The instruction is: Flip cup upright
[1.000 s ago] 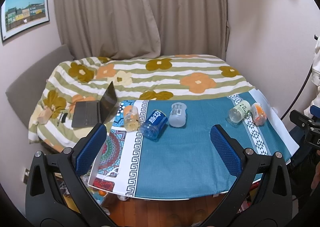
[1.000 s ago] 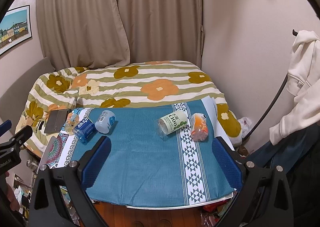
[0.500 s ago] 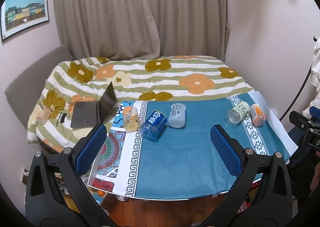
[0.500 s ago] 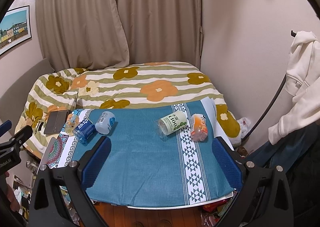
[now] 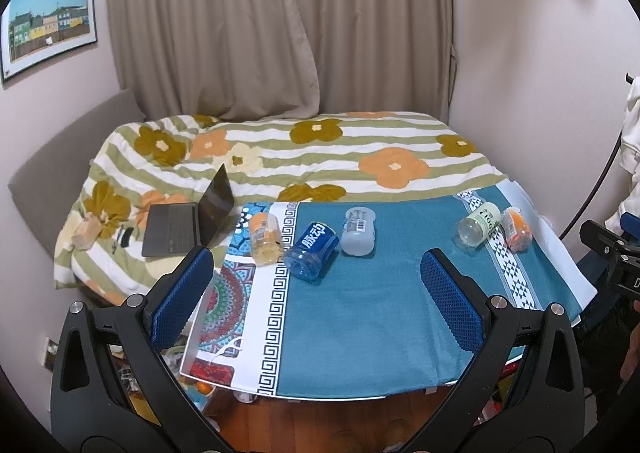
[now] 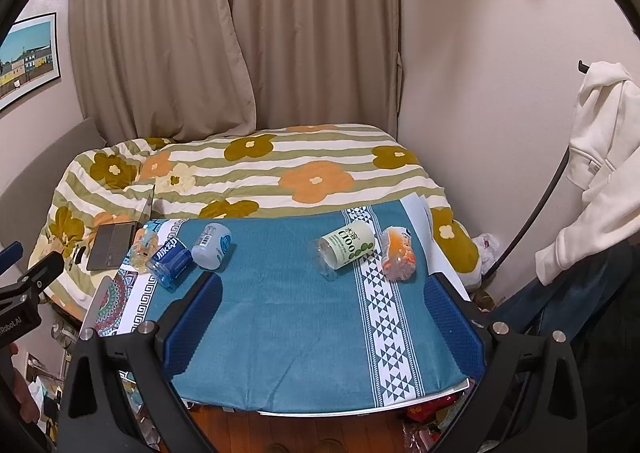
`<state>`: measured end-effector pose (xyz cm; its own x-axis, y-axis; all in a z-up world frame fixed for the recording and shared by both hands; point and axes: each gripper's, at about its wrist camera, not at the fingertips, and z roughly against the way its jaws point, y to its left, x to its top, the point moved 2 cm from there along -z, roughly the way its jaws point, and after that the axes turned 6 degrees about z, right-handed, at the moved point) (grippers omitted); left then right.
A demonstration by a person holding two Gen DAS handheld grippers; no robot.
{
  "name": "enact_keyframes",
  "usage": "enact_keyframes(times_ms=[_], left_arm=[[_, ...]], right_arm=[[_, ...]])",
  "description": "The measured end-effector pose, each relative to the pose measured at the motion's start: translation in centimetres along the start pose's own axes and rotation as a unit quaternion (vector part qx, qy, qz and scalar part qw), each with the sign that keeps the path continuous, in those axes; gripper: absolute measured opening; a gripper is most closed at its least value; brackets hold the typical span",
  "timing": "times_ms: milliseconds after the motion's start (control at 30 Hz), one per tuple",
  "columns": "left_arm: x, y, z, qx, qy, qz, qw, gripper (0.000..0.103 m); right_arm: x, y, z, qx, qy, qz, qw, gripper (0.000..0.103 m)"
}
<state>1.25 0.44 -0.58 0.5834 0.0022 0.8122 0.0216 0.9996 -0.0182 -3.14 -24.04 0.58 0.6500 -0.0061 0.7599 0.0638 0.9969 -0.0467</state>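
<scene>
A bedroom corner: a low table [image 5: 360, 333] draped in a teal cloth stands before a bed with a flowered, striped quilt [image 5: 320, 157], with beige curtains [image 5: 280, 25] behind. Nearest the lens, the left gripper [image 5: 318, 285] hangs over the table's near edge with its blue-padded jaws spread wide and nothing between them. The right gripper [image 6: 320, 313] is likewise spread wide and empty above the same edge. Ahead of the left gripper and slightly to its left lie three cups on their sides: a blue cup [image 5: 314, 249] with white characters, a yellow-tinted cup [image 5: 264, 239] touching it on the far left, and a frosted pale cup [image 5: 359, 231] just beside it on the right. Ahead of the right gripper lie a green-labelled cup [image 6: 348, 249] and, touching its right side, an orange-printed cup [image 6: 396, 253], also tipped over. Further off, left of the table, an open laptop [image 5: 188, 217] rests on the quilt.
</scene>
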Motion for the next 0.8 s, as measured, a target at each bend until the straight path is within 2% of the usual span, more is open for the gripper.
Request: enact_keyframes(times_ms=[200, 400, 633, 800], left_arm=[[0.3, 0.7, -0.4, -0.008, -0.002, -0.009, 0.9999, 0.103], [1.3, 0.5, -1.7, -0.05, 0.003, -0.04, 0.9979, 0.103], [3.6, -3.6, -5.3, -0.108, 0.021, -0.089, 0.9899, 0.103], [4.9, -8.2, -8.6, -0.138, 0.033, -0.124, 0.982, 0.103]], right_arm=[[0.2, 0.4, 0.3, -0.004, -0.007, -0.008, 1.0, 0.101], [0.0, 0.2, 0.5, -0.001, -0.011, -0.031, 0.999, 0.101], [-0.3, -1.6, -0.3, -0.016, -0.004, -0.044, 0.999, 0.101], [-0.4, -3.9, -1.8, -0.025, -0.002, -0.043, 0.999, 0.101]])
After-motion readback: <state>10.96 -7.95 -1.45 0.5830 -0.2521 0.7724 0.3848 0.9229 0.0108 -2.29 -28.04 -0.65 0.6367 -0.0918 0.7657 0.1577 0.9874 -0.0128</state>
